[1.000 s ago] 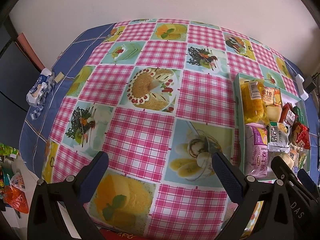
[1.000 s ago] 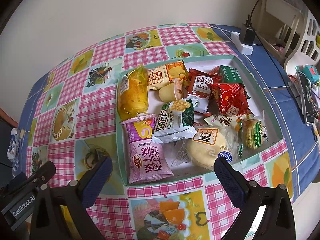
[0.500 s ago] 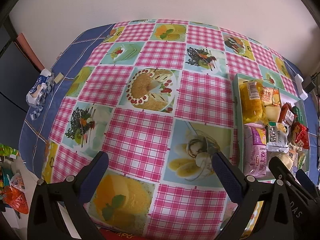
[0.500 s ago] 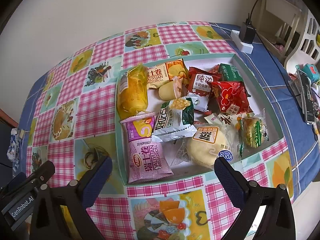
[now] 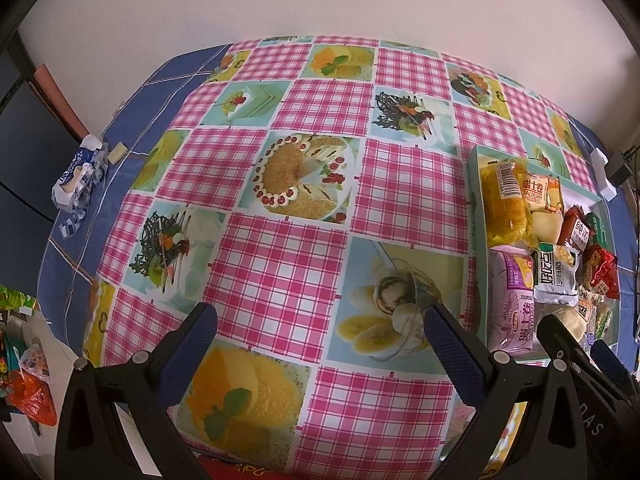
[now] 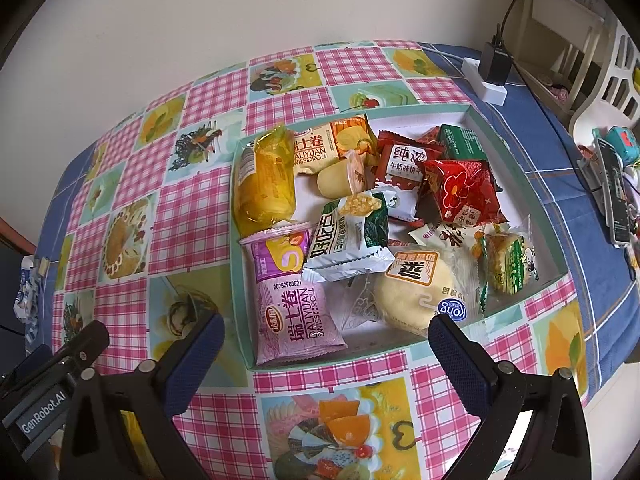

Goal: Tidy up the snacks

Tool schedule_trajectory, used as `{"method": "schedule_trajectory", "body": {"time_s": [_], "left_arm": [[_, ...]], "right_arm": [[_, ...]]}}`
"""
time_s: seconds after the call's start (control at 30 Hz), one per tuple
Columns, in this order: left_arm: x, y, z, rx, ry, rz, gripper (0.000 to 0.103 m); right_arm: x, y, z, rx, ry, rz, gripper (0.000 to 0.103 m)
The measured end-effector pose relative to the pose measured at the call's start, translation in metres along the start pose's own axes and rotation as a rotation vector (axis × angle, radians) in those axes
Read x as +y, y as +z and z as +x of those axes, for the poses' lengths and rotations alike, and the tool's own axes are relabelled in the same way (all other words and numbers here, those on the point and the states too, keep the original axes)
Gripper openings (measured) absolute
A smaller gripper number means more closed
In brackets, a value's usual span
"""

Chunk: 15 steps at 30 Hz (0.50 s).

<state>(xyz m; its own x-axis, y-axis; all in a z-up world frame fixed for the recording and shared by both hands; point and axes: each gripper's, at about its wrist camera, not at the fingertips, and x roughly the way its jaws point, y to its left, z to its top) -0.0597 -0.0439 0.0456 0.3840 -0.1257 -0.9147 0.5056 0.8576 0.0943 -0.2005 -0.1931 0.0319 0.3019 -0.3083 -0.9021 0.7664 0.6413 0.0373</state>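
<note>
A shallow green-rimmed box (image 6: pixel 532 196) on the checked tablecloth holds several wrapped snacks: a yellow cake pack (image 6: pixel 264 180), a purple Swiss roll pack (image 6: pixel 294 308), a white-green pack (image 6: pixel 352 240), a red pack (image 6: pixel 460 192) and a round bun (image 6: pixel 420 292). My right gripper (image 6: pixel 326 336) hovers open over the box's near edge, nothing between its fingers. My left gripper (image 5: pixel 320 328) is open above bare tablecloth, left of the box (image 5: pixel 476 216). The yellow pack (image 5: pixel 506 204) and purple pack (image 5: pixel 516 304) show at the right of the left wrist view.
A crumpled blue-white wrapper (image 5: pixel 76 176) lies at the table's left edge. A white power strip with a black plug (image 6: pixel 490 76) sits beyond the box. A white chair (image 6: pixel 596 60) and a remote (image 6: pixel 614 196) are at right. Bags (image 5: pixel 28 384) lie on the floor.
The left wrist view has shifted slightly, so the box sits a little lower and further right. The right gripper has hardly moved. Both stay open.
</note>
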Motion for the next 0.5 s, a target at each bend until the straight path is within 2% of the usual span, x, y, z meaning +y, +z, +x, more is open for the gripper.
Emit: {"method": "schedule_trajectory", "body": {"time_s": [0.5], "left_arm": [[-0.0011,-0.0004,0.0005,0.002,-0.003,0.005,0.103]], "right_arm": [[-0.0003,-0.0011,0.0011,0.003,0.0,0.001,0.103]]}}
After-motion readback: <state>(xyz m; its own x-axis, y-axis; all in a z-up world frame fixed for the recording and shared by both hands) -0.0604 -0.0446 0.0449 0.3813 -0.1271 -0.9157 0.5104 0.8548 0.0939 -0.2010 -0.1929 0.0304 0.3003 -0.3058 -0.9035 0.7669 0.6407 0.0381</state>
